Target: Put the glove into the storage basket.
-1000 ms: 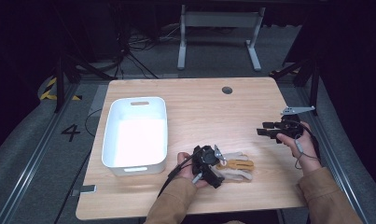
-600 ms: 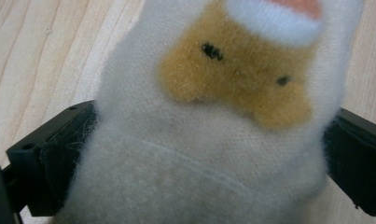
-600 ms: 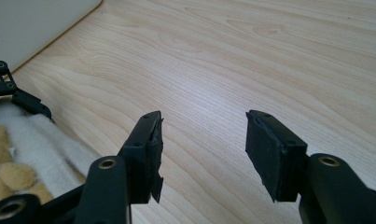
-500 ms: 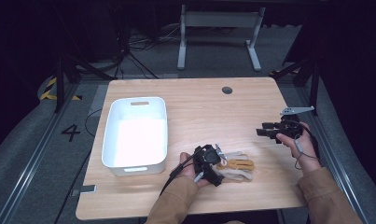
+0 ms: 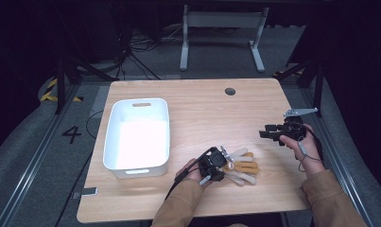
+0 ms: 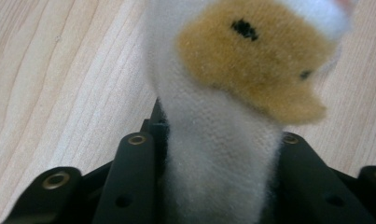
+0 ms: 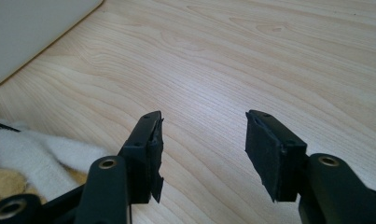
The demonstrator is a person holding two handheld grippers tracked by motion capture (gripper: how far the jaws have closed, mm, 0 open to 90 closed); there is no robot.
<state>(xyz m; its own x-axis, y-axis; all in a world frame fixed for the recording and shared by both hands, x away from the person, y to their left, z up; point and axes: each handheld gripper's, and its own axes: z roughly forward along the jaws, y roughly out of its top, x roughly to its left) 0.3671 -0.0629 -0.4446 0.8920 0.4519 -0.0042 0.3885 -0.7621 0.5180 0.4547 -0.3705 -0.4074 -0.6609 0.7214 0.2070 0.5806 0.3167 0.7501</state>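
My left gripper (image 5: 215,164) sat nearest to me, just right of the white rectangular plastic bin (image 5: 137,134) and near the front edge of the pale wooden table (image 5: 202,106). Its two black jaws were clamped on a fuzzy white and tan knitted sock (image 6: 232,116), which rose between them in the left gripper view. From above, this sock lay with other white and tan socks in a small pile (image 5: 240,165) on the table, touching my left gripper and close to the bin's right front corner.

My right gripper (image 5: 268,134) was held above the table, well to the right of the bin and farther from me than the pile. Its jaws stood apart with nothing between them, and bare wood showed in the gap (image 7: 202,154). In the right gripper view, the bin's pale wall (image 7: 31,28) appeared at upper left.

A small round dark hole (image 5: 230,91) lay in the tabletop beyond the bin, toward the far right.
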